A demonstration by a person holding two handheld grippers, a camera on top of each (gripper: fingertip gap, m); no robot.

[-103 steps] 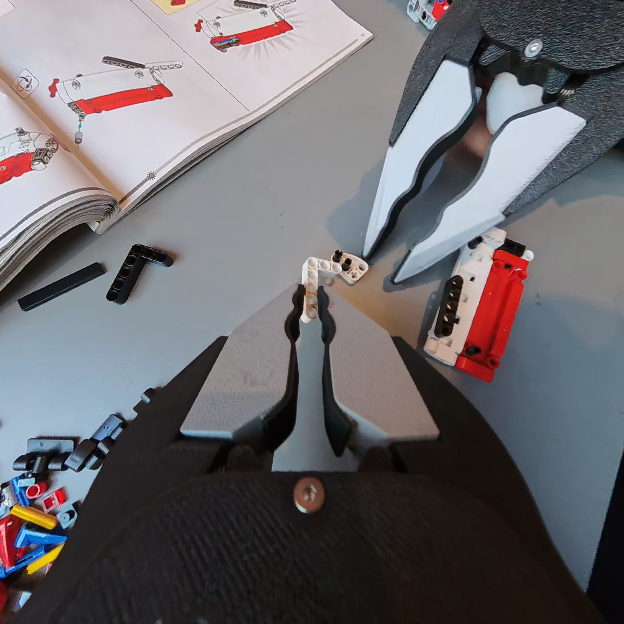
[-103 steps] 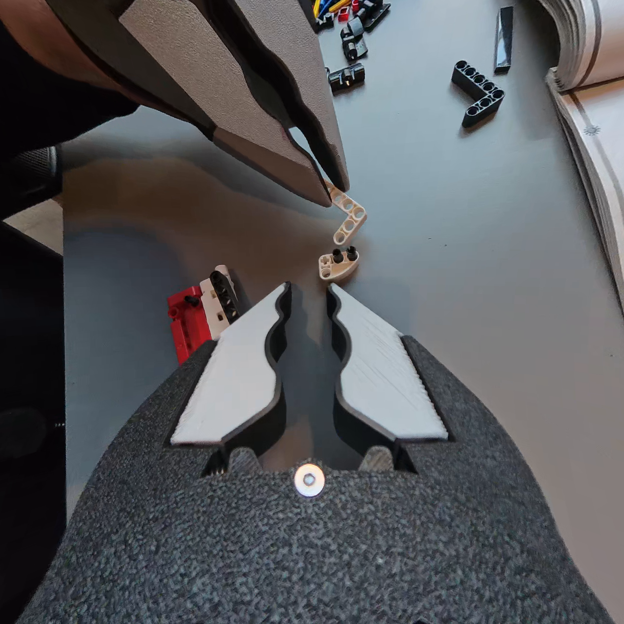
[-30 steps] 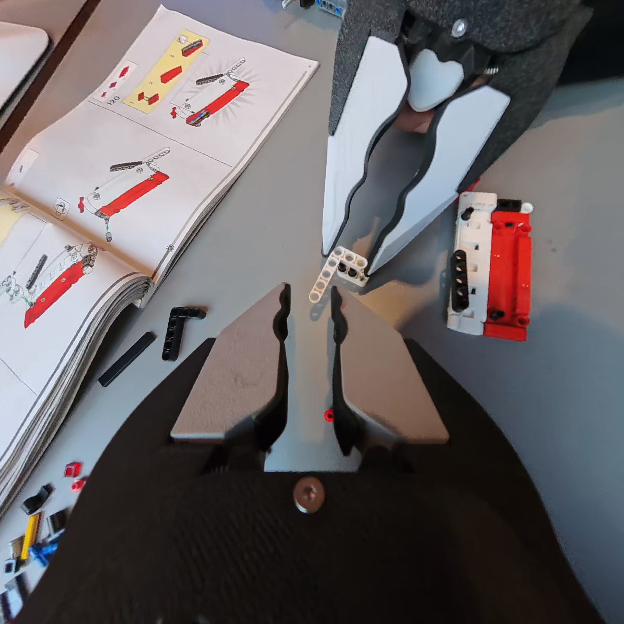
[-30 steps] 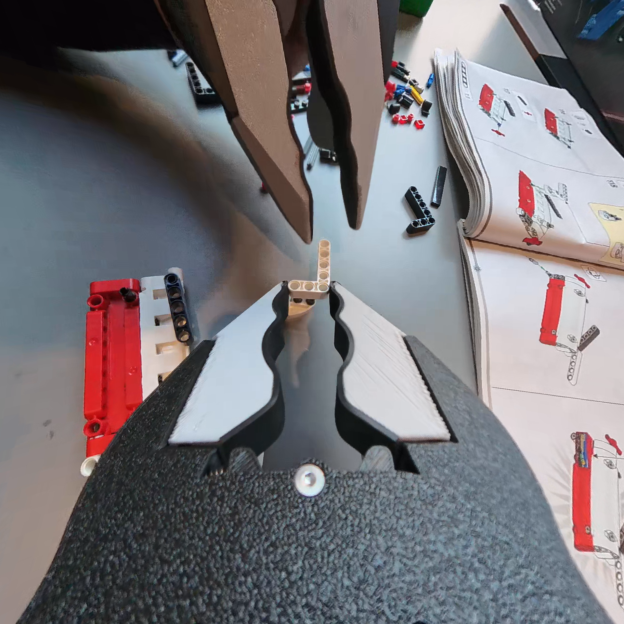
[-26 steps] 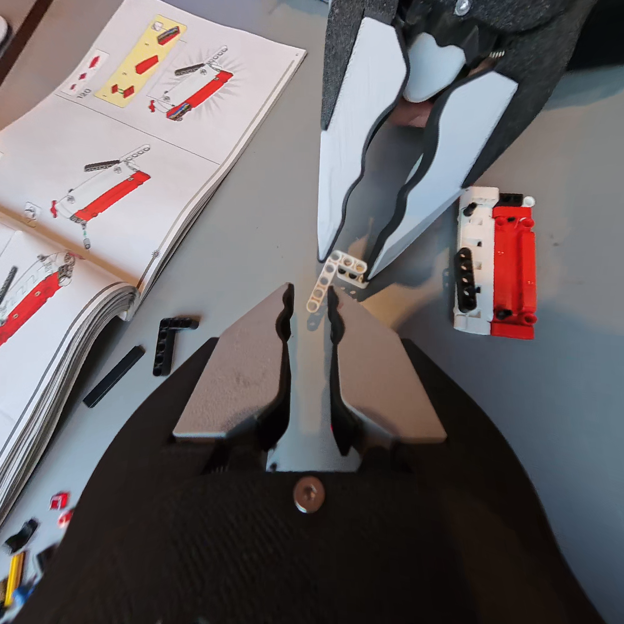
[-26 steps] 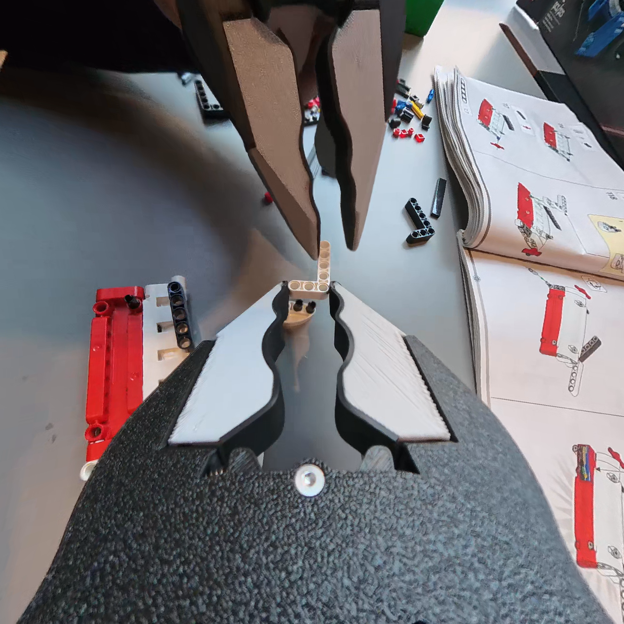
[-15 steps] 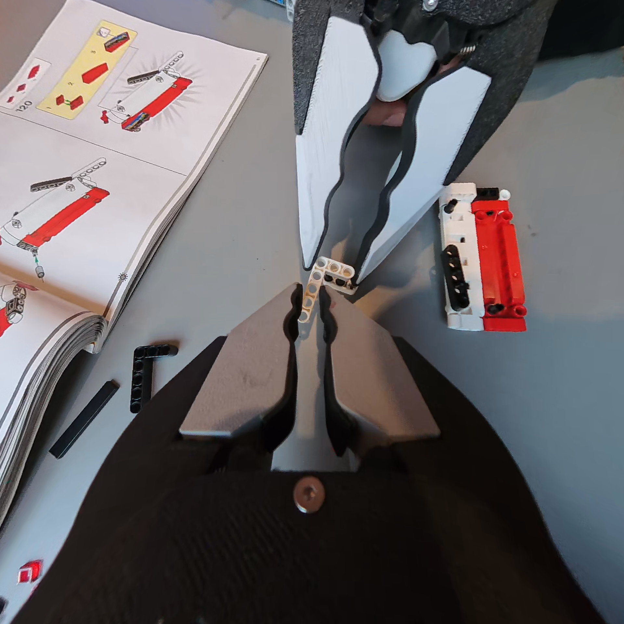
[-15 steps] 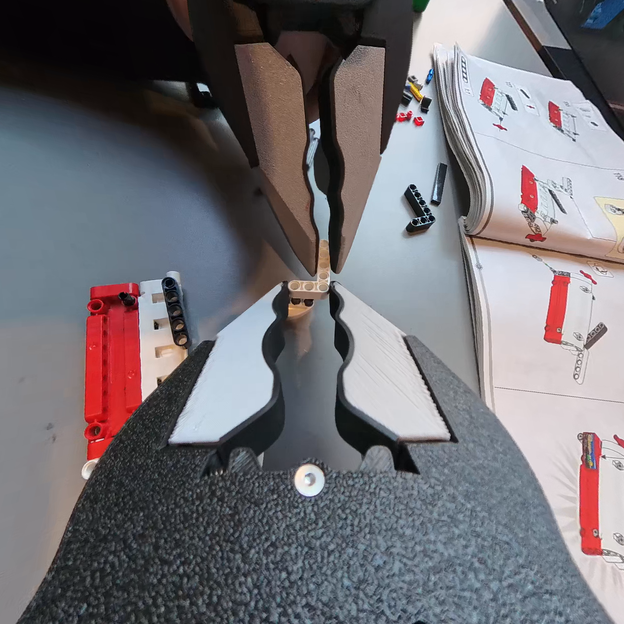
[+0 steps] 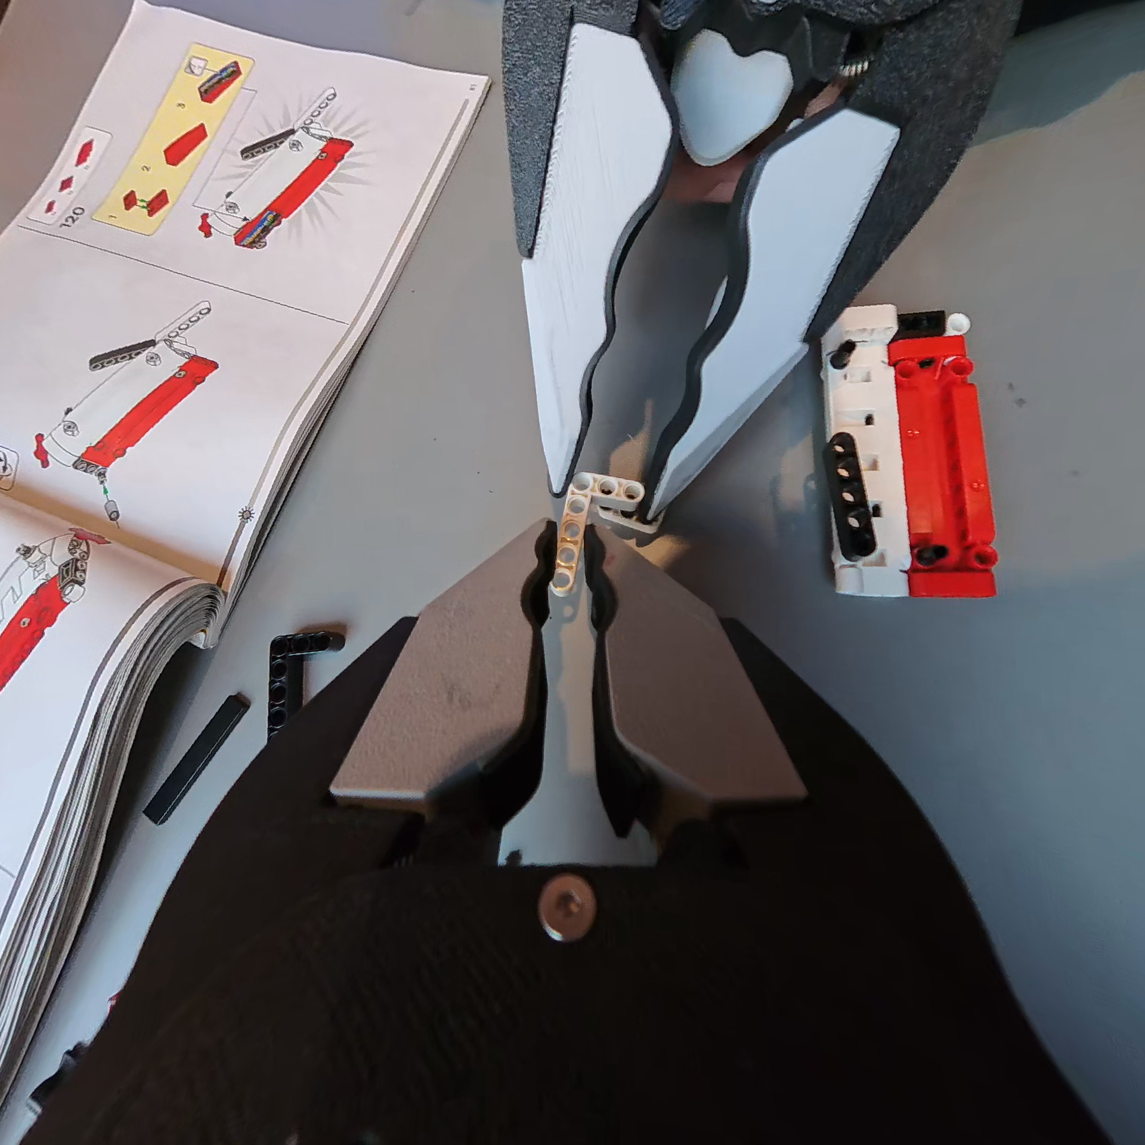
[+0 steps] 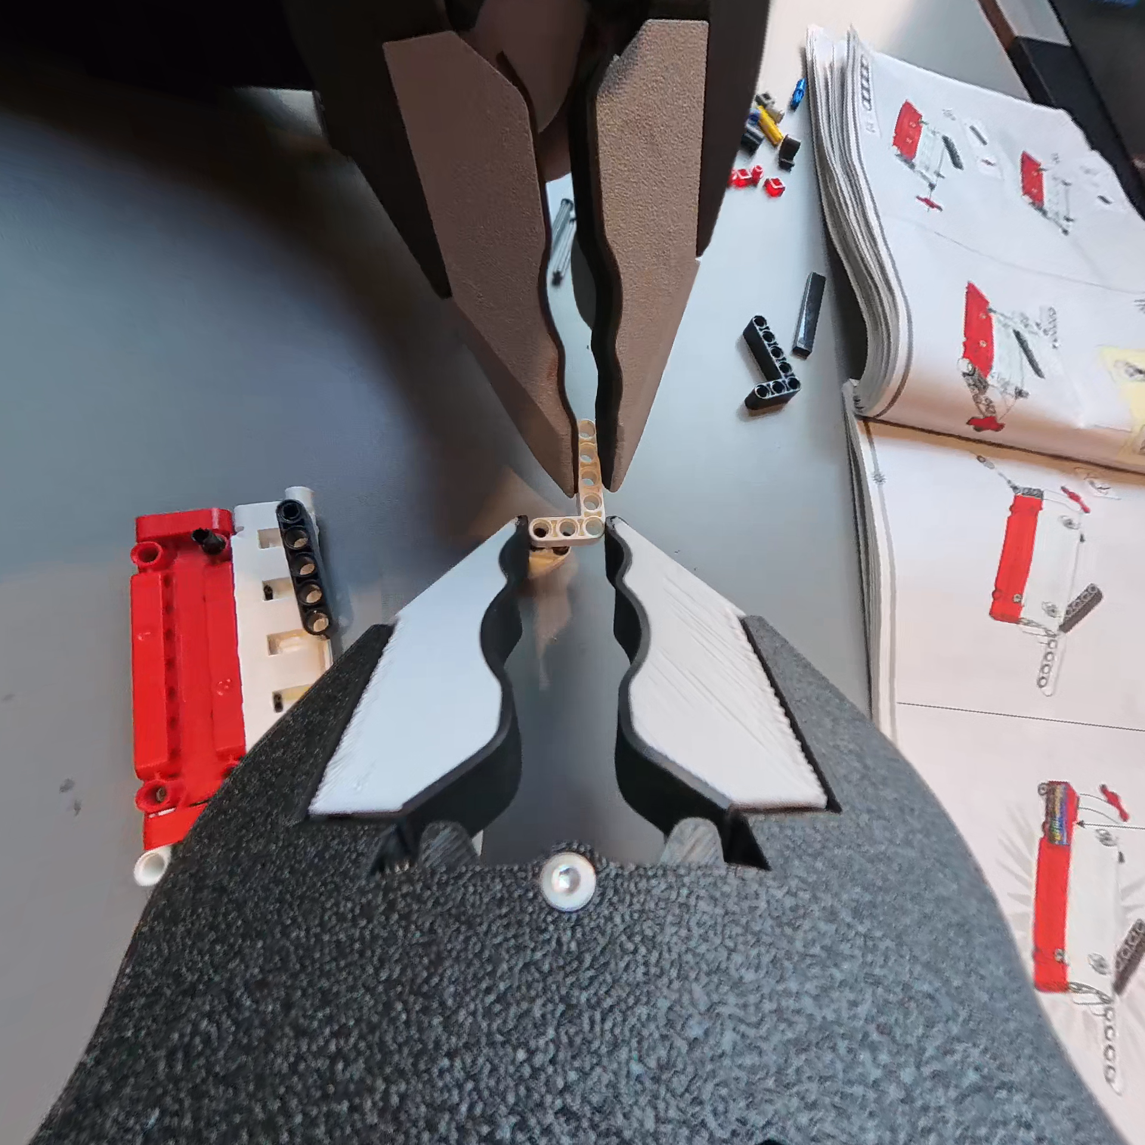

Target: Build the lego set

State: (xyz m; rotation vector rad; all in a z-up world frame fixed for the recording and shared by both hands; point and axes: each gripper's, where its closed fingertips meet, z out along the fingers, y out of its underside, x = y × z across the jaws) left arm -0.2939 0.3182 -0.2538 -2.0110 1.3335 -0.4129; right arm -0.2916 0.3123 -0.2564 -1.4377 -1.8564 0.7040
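Centrally, the long arm of a white L-shaped beam (image 9: 573,538) is clamped between the narrowly closed fingers of the left gripper (image 9: 568,540), whose tips are seen pinching that arm from the right wrist view as well (image 10: 589,489). The short arm of the white L-shaped beam (image 10: 567,528) is bracketed by the tips of the right gripper (image 10: 561,528), and its fingers are pressed against the two ends of that arm and against a small white piece with black pins (image 9: 629,519) just beneath it. The right gripper (image 9: 604,492) is seen from the left wrist view coming in from the far side, tip to tip with the left one. Everything is set on a grey table (image 9: 434,396). A red and white assembly (image 9: 908,458) with a black beam on it is laid flat near the right gripper. A black L-shaped beam (image 10: 771,362) and a black bar (image 10: 808,315) are laid near each other, beside an open instruction booklet (image 9: 173,322). Small loose pieces (image 10: 765,149) are scattered farther off.
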